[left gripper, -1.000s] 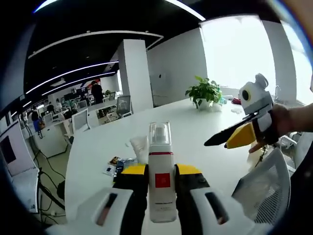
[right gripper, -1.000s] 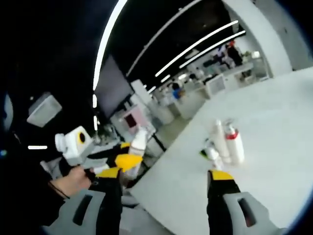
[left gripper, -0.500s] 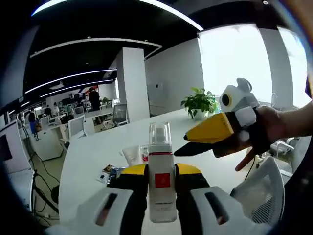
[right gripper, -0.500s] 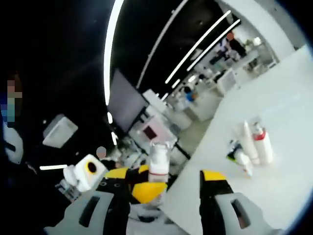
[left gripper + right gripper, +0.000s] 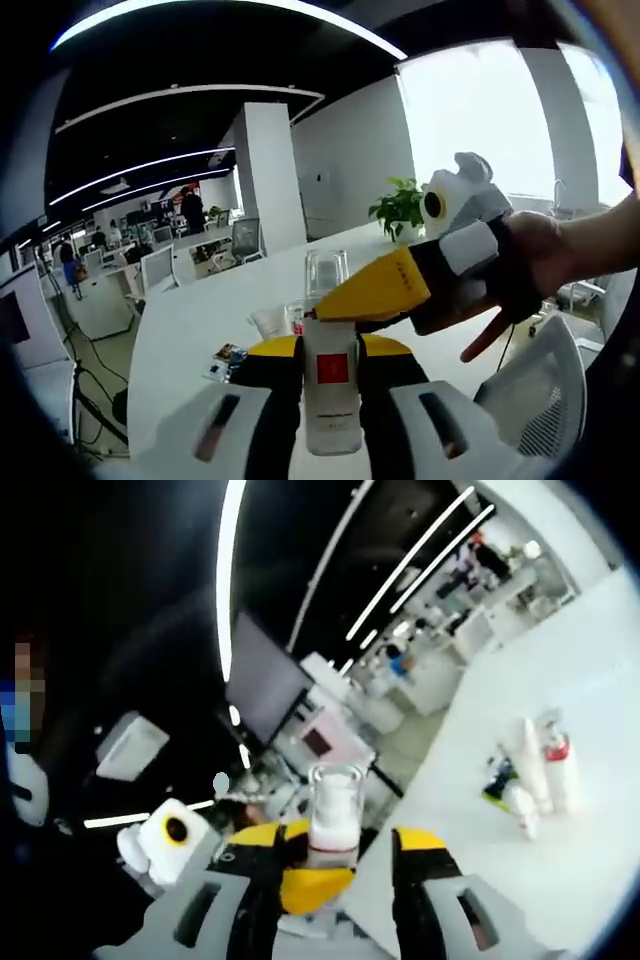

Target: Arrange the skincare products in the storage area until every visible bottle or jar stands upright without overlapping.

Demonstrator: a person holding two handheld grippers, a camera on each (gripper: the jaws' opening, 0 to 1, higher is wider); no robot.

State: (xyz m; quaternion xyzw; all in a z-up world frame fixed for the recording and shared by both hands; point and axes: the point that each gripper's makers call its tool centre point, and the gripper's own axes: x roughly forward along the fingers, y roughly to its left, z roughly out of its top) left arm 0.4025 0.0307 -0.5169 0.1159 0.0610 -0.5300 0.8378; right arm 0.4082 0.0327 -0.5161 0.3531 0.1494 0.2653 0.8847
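Observation:
My left gripper (image 5: 330, 345) is shut on a white pump bottle (image 5: 331, 385) with a red label and a clear cap, held upright above the white table (image 5: 200, 320). My right gripper (image 5: 372, 290), held by a hand, comes in from the right, its yellow jaw against the bottle's neck. In the right gripper view my right gripper (image 5: 345, 845) stands open, with the bottle's clear cap (image 5: 334, 815) between its jaws and my left gripper (image 5: 310, 880) just below. Several more bottles (image 5: 540, 770) stand grouped on the table; I also see these bottles (image 5: 278, 320) behind the held one.
A flat printed packet (image 5: 225, 355) lies on the table beside the group. A potted plant (image 5: 400, 205) stands at the far end. A mesh chair back (image 5: 540, 385) is close on the right. Office desks and chairs (image 5: 150, 265) lie beyond the table's edge.
My right gripper has swung in toward the bottle held by the left gripper, and its open jaws now stand on either side of the cap. The left gripper has kept its hold.

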